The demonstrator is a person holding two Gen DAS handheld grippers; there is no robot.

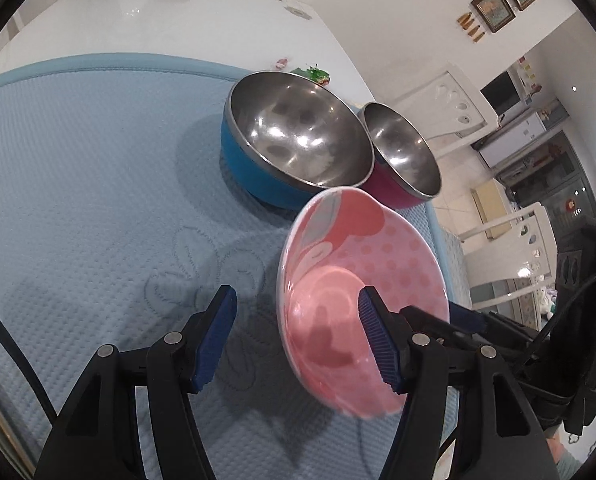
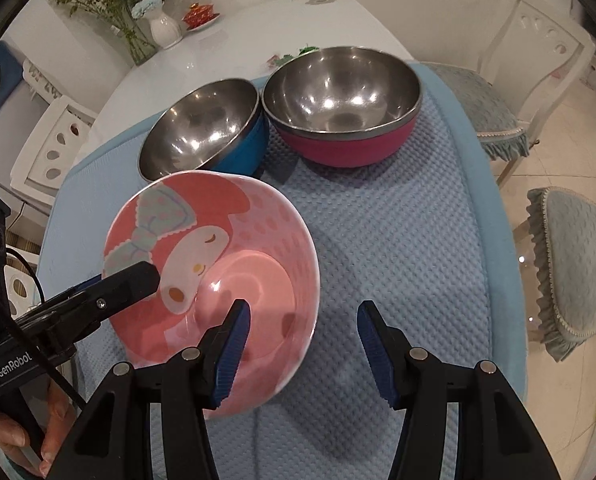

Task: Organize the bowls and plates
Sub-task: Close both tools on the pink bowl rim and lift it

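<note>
Left gripper (image 1: 298, 328) half open, straddling one wall of tilted pink bowl (image 1: 358, 280), pads not clamping. Right gripper (image 2: 304, 340) likewise parted across the opposite rim. Pink bowl at lower centre over blue mat (image 1: 78, 180), below blue bowl (image 1: 250, 160) and magenta bowl (image 2: 346, 148). GenRobot lettering (image 2: 14, 364) legible at lower left; cartoon face printed inside pink bowl.

A pink cartoon-print bowl (image 2: 226, 276) is tilting above the mat. Behind it, a blue steel bowl (image 2: 202, 128) and a magenta one (image 2: 342, 108) are sitting upright, touching.
</note>
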